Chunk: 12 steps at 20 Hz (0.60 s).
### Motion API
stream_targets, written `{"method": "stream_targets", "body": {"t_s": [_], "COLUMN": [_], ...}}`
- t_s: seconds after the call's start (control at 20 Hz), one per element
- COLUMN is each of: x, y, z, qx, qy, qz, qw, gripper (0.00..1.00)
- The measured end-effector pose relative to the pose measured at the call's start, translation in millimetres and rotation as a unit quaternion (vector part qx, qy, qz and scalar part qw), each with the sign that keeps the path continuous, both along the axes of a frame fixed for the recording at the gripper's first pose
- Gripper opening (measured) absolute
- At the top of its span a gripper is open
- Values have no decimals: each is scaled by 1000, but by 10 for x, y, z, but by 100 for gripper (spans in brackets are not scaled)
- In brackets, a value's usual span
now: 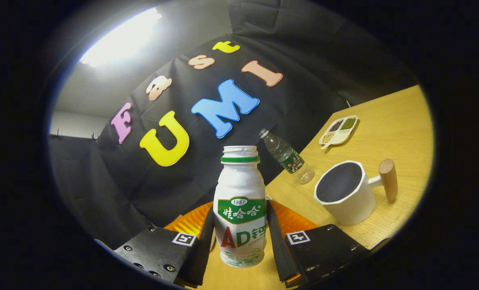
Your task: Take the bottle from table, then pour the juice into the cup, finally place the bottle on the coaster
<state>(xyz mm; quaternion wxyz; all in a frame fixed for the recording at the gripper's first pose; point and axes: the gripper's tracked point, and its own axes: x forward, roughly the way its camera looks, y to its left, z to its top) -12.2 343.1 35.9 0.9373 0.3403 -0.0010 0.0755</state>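
— White plastic bottle, green band at its neck, cap off: where does it sit?
— Squarely between my fingers, upright in my view; my gripper is clamped on it, one finger pressing each flank.
— And the cup?
— Beyond my fingers to the right, on the wooden table, white with a wooden handle, dark inside.
— The coaster?
— Orange, ribbed, just behind the bottle.
— Anything else?
— A clear water bottle and a divided dish further off.
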Motion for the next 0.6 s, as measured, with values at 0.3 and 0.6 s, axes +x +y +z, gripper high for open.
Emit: {"method": "stream_targets", "body": {"t_s": [0.3,0.6], "x": [43,36], "y": [54,86], "z": [122,126], "qx": [-138,-172], "qy": [-16,-27], "qz": [-18,-17], "qw": [990,985], "gripper": [67,67]}}
